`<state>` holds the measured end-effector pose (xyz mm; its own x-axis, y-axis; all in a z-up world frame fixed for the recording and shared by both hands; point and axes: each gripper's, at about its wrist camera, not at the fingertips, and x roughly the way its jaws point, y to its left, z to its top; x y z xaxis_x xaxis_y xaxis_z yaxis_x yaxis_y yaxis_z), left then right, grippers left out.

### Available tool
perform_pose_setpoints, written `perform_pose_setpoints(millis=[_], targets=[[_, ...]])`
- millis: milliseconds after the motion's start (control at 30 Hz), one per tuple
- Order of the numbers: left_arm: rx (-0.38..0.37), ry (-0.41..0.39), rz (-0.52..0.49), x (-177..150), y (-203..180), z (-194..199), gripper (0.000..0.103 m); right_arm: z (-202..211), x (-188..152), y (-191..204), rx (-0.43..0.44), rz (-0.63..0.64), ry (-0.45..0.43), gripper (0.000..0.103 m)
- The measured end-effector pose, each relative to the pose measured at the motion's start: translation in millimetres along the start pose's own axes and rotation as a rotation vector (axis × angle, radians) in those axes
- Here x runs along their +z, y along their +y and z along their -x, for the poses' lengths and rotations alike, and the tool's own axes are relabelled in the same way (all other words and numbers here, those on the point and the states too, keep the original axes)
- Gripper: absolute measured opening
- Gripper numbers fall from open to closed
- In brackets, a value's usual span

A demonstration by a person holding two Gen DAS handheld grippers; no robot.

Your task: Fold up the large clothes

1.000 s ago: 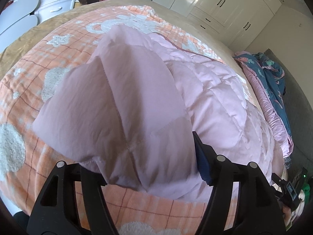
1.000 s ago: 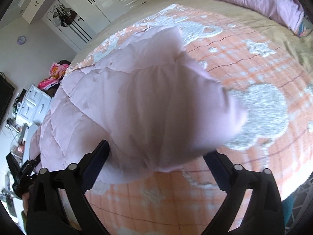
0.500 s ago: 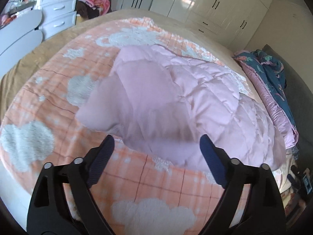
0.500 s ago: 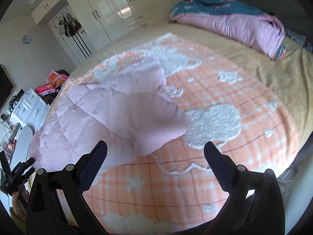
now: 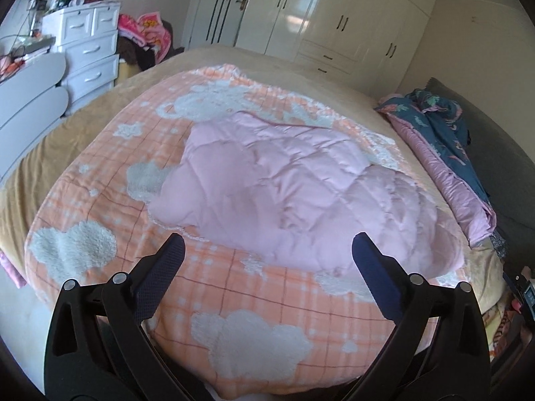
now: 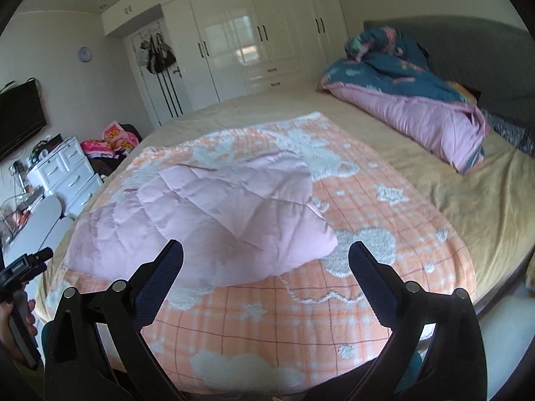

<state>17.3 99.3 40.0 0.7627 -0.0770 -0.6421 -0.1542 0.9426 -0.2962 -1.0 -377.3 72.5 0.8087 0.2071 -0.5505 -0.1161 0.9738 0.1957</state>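
A pink quilted puffer jacket (image 5: 287, 187) lies folded over on an orange plaid blanket with white clouds (image 5: 234, 300) on the bed; it also shows in the right wrist view (image 6: 207, 214) on the same blanket (image 6: 301, 327). My left gripper (image 5: 267, 250) is open and empty, held back above the blanket's near edge, clear of the jacket. My right gripper (image 6: 265, 254) is open and empty, likewise pulled back from the jacket's near fold.
A blue and pink duvet (image 6: 408, 100) is bunched at the head of the bed, by the grey headboard (image 6: 468, 50). White drawers (image 5: 90, 50) and a pile of clothes (image 5: 143, 40) stand left. White wardrobes (image 5: 334, 26) line the far wall.
Both grippers opened and let go of the jacket's folded part, which dropped onto the jacket. Both grippers then drew back and up, away from the bed.
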Motion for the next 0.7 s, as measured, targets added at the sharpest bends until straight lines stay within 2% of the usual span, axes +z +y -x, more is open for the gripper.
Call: perform_pose_setpoints(millis=[400, 600, 700], targets=[[-0.066, -0.054, -0.08, -13, -40, 31, 0.094, 35, -4, 38, 0.054, 0.086, -0.062, 0.099], [-0.09, -0.048, -0.129, -31, -60, 32, 0.094, 41, -16, 54, 0.066, 0.127, -0.069, 0.099], [-0.111, -0.037, -0.134, -45, -64, 28, 0.094, 36, -28, 57, 0.083, 0.112, -0.037, 0.099]])
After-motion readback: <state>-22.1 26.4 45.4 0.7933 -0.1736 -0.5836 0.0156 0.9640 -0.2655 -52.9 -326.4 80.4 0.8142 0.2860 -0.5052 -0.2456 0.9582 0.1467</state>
